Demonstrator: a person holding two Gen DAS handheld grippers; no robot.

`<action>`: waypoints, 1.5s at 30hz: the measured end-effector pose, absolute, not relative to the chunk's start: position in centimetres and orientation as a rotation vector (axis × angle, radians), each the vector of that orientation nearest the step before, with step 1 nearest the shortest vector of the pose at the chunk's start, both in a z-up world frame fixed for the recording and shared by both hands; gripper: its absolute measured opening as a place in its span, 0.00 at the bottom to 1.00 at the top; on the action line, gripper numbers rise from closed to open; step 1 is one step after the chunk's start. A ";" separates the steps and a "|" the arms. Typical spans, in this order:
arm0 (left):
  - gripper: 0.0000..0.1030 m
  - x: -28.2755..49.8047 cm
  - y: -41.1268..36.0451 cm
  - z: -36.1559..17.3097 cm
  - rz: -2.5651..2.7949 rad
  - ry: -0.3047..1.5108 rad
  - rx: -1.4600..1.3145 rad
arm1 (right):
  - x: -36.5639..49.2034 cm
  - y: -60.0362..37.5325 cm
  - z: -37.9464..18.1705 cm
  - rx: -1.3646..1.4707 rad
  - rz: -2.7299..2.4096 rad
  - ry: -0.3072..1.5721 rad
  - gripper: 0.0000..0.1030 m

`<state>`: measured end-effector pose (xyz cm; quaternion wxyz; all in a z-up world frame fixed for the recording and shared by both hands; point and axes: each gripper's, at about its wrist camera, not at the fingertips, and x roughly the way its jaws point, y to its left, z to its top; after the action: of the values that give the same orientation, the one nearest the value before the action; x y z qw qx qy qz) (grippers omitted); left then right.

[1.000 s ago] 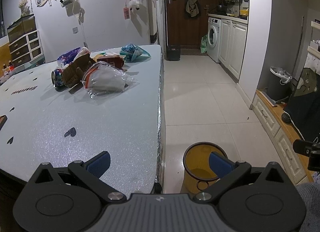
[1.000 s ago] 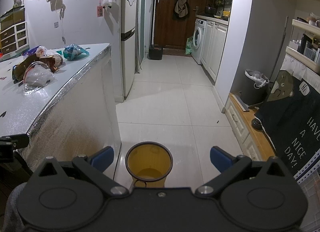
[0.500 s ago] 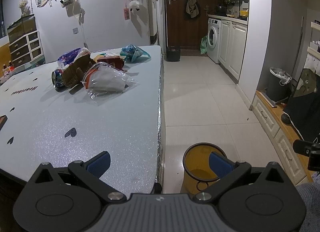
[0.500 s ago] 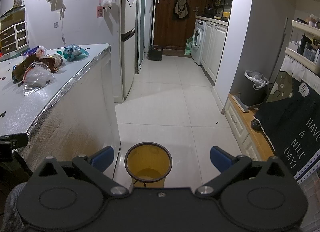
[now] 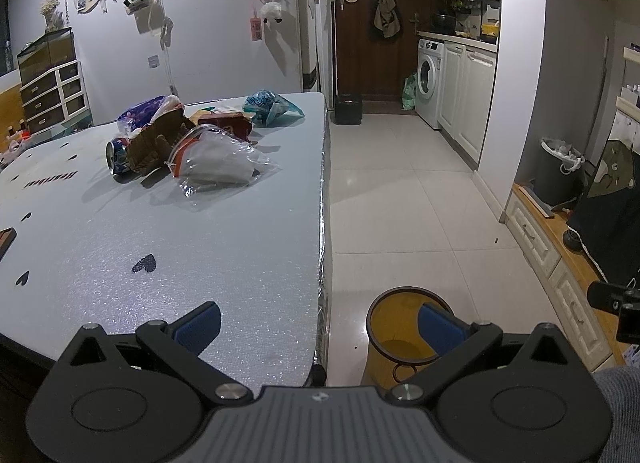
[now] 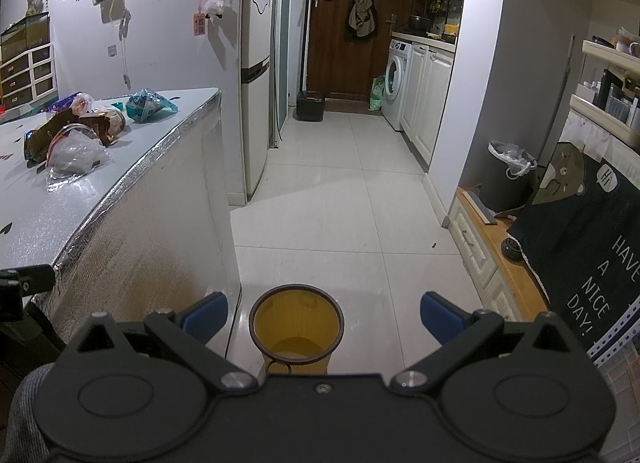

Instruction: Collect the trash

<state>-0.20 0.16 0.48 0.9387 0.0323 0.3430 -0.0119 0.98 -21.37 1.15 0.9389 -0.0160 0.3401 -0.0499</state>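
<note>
Both claws, left (image 5: 318, 327) and right (image 6: 324, 313), gape empty near the yellow bin (image 6: 296, 327); trash (image 5: 216, 159) sits on the table (image 5: 200, 263).

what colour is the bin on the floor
Yellow bin with a dark rim, clearest in the right wrist view.

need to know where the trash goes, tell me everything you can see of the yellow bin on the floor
The round yellow waste bin with a dark rim stands upright on the pale tiled floor, beside the near corner of the silver foil-covered table. Its walls look like thin yellow plastic, and a dark wire loop shows at its base. It is open-topped, and the part of the inside that shows looks empty. Nothing touches it; the open right gripper is above it.
</note>
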 end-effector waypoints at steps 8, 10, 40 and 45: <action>1.00 -0.2 0.2 0.5 -0.024 0.700 0.067 | 1.0 -21.3 1.1 -0.033 -0.102 0.694 1.00; 1.00 -0.2 0.2 0.4 -0.025 0.700 0.066 | 1.0 -21.1 1.0 -0.032 -0.102 0.695 1.00; 1.00 8.8 10.0 1.1 0.087 0.613 0.129 | 13.1 -15.7 2.5 0.001 0.185 0.512 1.00; 1.00 10.0 13.7 1.5 0.087 0.577 0.103 | 17.2 -12.2 3.2 0.032 0.317 0.441 1.00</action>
<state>9.99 13.65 1.51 0.9565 0.0509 0.2841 0.0427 17.20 -12.20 3.21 0.9632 0.0158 0.2177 0.1565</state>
